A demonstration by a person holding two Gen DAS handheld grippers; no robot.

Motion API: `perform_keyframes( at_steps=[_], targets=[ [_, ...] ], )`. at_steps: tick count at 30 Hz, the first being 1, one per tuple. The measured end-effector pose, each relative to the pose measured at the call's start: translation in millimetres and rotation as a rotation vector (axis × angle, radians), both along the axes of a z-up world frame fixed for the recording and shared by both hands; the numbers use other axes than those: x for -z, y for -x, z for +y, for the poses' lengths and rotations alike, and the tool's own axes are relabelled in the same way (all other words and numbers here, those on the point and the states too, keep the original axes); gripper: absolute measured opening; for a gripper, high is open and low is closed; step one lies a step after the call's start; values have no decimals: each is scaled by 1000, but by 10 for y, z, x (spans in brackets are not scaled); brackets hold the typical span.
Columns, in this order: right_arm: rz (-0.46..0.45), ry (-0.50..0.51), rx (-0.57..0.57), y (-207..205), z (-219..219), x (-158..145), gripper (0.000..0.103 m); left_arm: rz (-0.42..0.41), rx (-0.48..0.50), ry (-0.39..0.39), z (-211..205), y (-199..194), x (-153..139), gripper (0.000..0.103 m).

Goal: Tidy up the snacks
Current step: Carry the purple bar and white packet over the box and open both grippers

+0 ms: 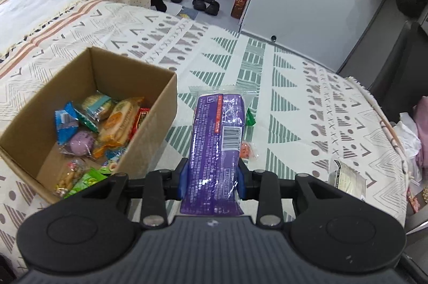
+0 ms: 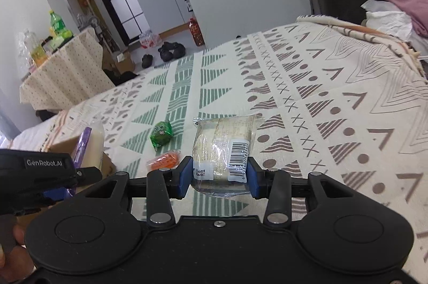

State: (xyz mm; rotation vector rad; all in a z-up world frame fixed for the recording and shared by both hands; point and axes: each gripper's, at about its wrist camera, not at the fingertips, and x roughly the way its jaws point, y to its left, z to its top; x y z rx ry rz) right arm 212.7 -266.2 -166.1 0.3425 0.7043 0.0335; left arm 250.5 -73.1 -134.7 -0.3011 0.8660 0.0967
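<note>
your left gripper (image 1: 212, 181) is clamped on a long purple snack pack (image 1: 218, 139), blue pads pressing both its sides; the pack points away from you over the patterned bedspread (image 1: 307, 86), held just right of the cardboard box (image 1: 149, 107). your right gripper (image 2: 220, 175) is closed on a clear-wrapped pale snack (image 2: 224, 147) with a barcode label, gripped at its near end, far end reaching out above the bedspread. the box sits on the left, open-topped, already holding a mixed heap of wrapped snacks (image 1: 99, 128). two loose items lie on the bedspread between the grippers: a small green packet (image 2: 161, 133) farther off and an orange packet (image 2: 163, 161) nearer, just left of the right gripper. in the left wrist view the clear-wrapped snack shows at the near right.
</note>
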Motion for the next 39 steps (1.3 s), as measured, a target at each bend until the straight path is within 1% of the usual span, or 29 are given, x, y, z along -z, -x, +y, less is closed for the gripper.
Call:
perform_keyframes(
  at_steps=[4, 9, 12, 20, 29, 39],
  targets=[
    [-26, -3, -1, 98, 64, -145, 41, -40, -4, 14, 61, 97, -143, 34],
    [-58, -2, -17, 158, 168, -320, 41, -81, -48, 36, 206, 276, -276, 34],
    [-73, 7, -26, 168, 236, -397, 41, -88, -76, 51, 329, 337, -329, 34],
    [-101, 19, -53, 161, 445, -539, 41, -106, -129, 75, 610, 351, -445, 34],
    [-122, 11, -90, 96, 744, -645, 41, -104, -181, 113, 927, 338, -491, 34],
    [-123, -2, -181, -37, 1210, -642, 41, -96, -276, 152, 1397, 332, -500, 34]
  ],
)
